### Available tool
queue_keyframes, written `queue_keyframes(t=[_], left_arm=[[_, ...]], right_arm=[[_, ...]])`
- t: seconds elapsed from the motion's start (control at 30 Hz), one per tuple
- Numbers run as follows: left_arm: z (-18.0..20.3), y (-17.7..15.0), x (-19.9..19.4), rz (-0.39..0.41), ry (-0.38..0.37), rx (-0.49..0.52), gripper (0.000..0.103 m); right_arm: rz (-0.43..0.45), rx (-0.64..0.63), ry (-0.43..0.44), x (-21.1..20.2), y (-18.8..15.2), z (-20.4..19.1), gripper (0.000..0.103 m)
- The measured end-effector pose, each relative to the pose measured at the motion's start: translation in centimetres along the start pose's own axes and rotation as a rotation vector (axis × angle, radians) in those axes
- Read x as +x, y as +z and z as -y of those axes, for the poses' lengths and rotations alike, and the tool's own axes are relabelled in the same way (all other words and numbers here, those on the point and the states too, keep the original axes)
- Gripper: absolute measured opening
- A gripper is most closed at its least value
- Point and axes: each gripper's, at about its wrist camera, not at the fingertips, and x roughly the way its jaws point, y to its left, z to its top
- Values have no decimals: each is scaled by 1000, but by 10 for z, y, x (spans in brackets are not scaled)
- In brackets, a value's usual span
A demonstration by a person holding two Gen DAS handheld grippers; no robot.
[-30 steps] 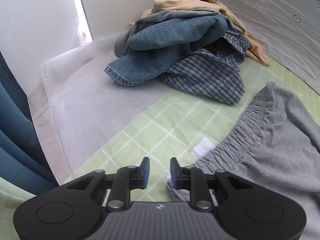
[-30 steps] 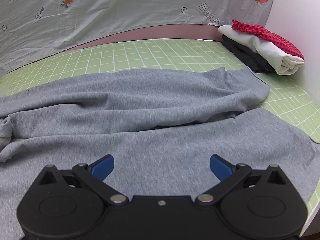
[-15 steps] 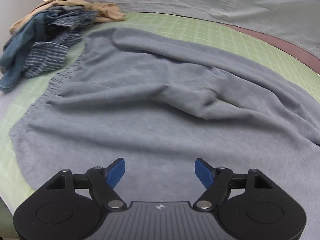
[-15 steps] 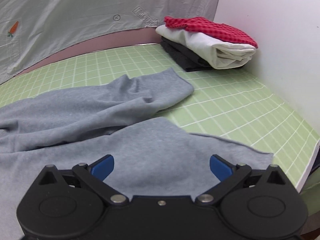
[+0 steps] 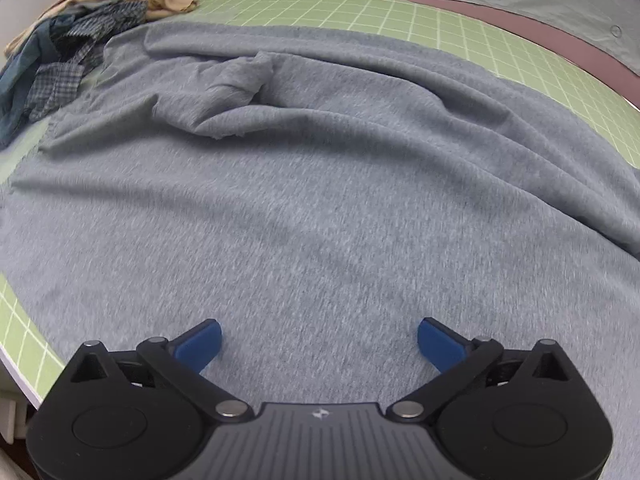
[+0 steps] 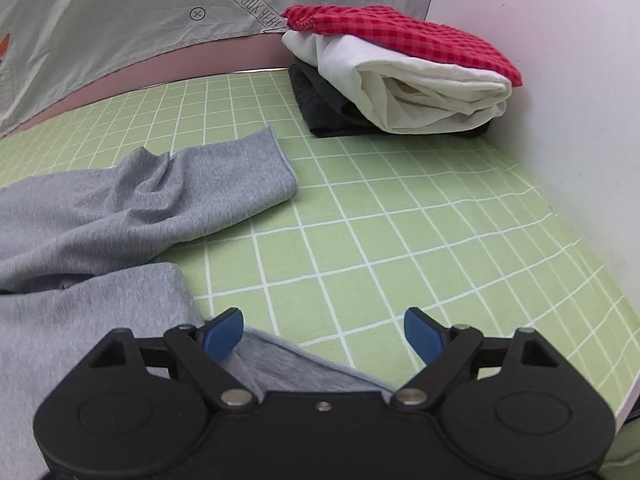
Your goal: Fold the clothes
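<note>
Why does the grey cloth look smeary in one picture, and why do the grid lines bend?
Left wrist view: the grey garment is streaked with motion blur. Right wrist view: sharper, with the folded stack crisp. In both, the fisheye lens bows the green mat and its straight lines.

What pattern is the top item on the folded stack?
Red gingham check, clearest in the right wrist view.
</note>
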Motion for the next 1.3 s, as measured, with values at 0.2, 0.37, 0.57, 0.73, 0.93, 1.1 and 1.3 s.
queue_keyframes(t=[0.2, 0.37, 0.57, 0.73, 0.93, 1.1, 1.3], left_arm=[[1, 0, -1, -14, 18, -56, 103], [1, -1, -2, -10, 15, -53, 103], [2, -3, -2, 9, 16, -53, 103], [1, -1, -1, 1, 10, -42, 103], [0, -2, -1, 6, 4, -33, 103], [-1, -3, -2, 8, 4, -34, 103], [-2, -5, -3, 15, 5, -35, 103]], right_arm=[[-15, -101, 90, 7, -4, -24, 66], [-29, -93, 198, 9, -5, -18, 39], [6, -141, 239, 1, -7, -10, 2], [142, -24, 116, -18, 3, 27, 2], [198, 102, -30, -22, 7, 71, 2], [191, 221, -54, -28, -7, 92, 47], [75, 294, -64, -26, -45, 98, 53]])
